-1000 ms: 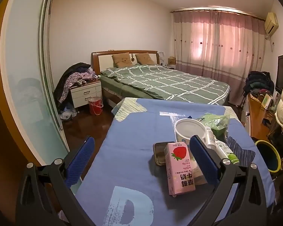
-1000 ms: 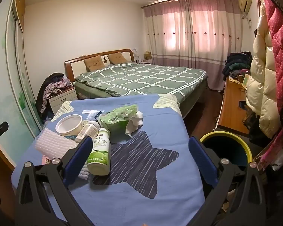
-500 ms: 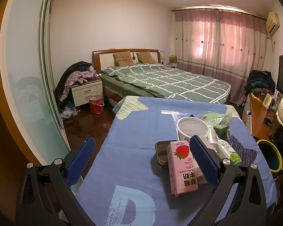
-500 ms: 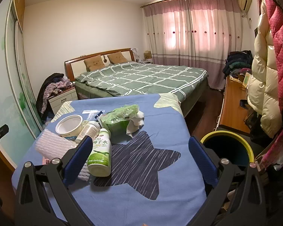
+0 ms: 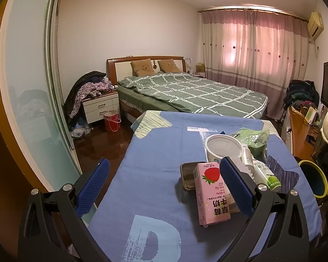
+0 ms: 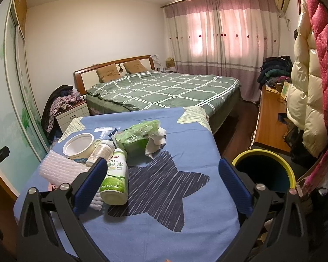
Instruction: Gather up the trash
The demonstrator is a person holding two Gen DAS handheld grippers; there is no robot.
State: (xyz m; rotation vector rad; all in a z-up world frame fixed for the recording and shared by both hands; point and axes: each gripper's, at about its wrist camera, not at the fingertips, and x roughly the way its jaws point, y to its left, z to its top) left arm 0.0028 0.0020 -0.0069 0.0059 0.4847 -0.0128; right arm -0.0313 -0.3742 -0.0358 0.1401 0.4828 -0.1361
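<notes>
Left wrist view: left claw (image 5: 163,182) spread wide, empty. Since a second ago the view has eased slightly back and up; the carton (image 5: 211,193) sits a touch lower right of centre, standing on the counter (image 5: 151,152) by the right finger. Cup (image 5: 224,147) behind it.

Right wrist view: right claw (image 6: 163,180) wide open, empty, barely shifted. Bottle (image 6: 115,180) lies lower left beside the left finger; bin (image 6: 264,170) at right. Nothing collected yet; both claws look poised for a first pick.

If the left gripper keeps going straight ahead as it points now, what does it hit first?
Probably nothing at first: the open left gripper points over bare blue cloth; the pink milk carton lies just right of centre.
</notes>
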